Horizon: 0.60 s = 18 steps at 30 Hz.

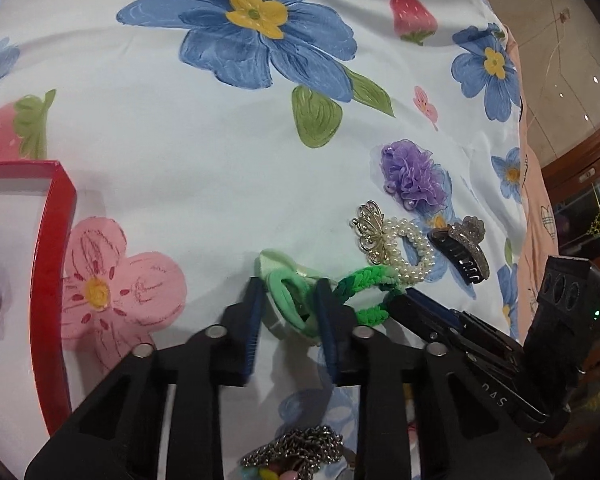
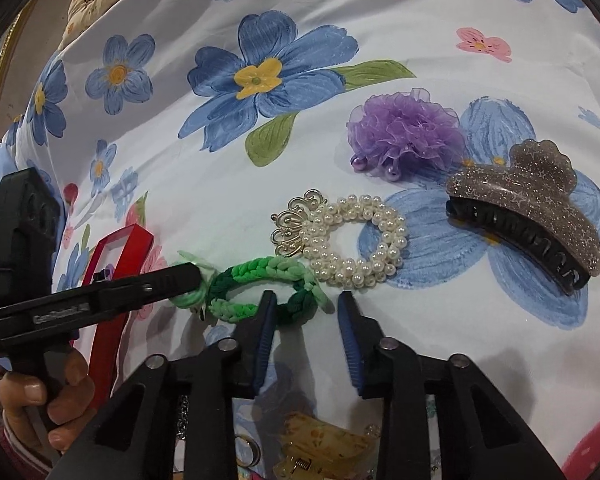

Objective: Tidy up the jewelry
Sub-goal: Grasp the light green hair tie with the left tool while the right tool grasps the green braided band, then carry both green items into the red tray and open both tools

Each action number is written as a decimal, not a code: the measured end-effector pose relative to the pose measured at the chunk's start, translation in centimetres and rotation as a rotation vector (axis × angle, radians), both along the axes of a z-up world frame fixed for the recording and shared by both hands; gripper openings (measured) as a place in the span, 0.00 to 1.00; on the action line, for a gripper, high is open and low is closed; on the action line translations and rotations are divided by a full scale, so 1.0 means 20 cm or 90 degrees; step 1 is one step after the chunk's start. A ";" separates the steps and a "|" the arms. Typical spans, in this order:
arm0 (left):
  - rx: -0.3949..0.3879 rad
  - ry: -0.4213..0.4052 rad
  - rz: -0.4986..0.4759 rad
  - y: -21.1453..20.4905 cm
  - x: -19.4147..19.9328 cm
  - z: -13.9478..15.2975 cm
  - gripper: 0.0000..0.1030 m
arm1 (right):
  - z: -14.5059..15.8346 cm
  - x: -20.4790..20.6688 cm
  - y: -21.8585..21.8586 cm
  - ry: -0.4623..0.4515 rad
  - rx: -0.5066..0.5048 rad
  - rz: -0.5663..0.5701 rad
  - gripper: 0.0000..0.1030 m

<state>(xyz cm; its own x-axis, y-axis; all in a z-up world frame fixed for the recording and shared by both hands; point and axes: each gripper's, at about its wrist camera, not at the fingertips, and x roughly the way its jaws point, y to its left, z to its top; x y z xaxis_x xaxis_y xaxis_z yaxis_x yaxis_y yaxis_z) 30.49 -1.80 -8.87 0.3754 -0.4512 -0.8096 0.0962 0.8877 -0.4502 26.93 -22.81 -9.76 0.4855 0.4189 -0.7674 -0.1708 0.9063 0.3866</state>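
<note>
left gripper straddles pale-green hair tie

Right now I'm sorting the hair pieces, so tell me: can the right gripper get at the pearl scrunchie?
Probably yes. The pearl scrunchie lies just beyond the right gripper on the cloth, with nothing over it. Only the braided green hair tie touches its near edge, so that might get nudged.

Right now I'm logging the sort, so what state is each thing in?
Left gripper: shut on the pale green hair tie.
Right gripper: jaws apart, astride the braided green hair tie.
Pearl scrunchie: flat on the sheet, loose.
Purple flower tie: loose on the sheet.
Glitter claw clip: closed, on its side.
Red box: open.
</note>
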 end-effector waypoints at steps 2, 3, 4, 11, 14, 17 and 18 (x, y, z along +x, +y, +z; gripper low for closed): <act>-0.009 -0.002 -0.002 0.01 -0.01 0.01 0.06 | -0.01 0.00 0.01 0.000 0.000 0.007 0.15; -0.014 -0.001 -0.002 0.03 -0.02 0.01 0.04 | 0.00 0.00 0.02 -0.002 -0.003 0.009 0.14; -0.015 -0.004 0.001 0.04 -0.03 0.02 0.04 | 0.00 -0.01 0.02 -0.007 -0.010 0.011 0.12; -0.006 -0.050 0.026 0.16 -0.18 0.14 0.04 | 0.07 -0.05 0.02 -0.036 -0.002 0.007 0.02; 0.004 -0.074 0.038 0.20 -0.27 0.19 0.04 | 0.10 -0.08 0.02 -0.048 0.007 0.007 0.02; 0.005 -0.087 0.048 0.24 -0.34 0.22 0.04 | 0.13 -0.11 0.03 -0.057 0.024 0.009 0.02; 0.004 -0.088 0.051 0.25 -0.36 0.23 0.04 | 0.14 -0.12 0.03 -0.059 0.026 0.010 0.02</act>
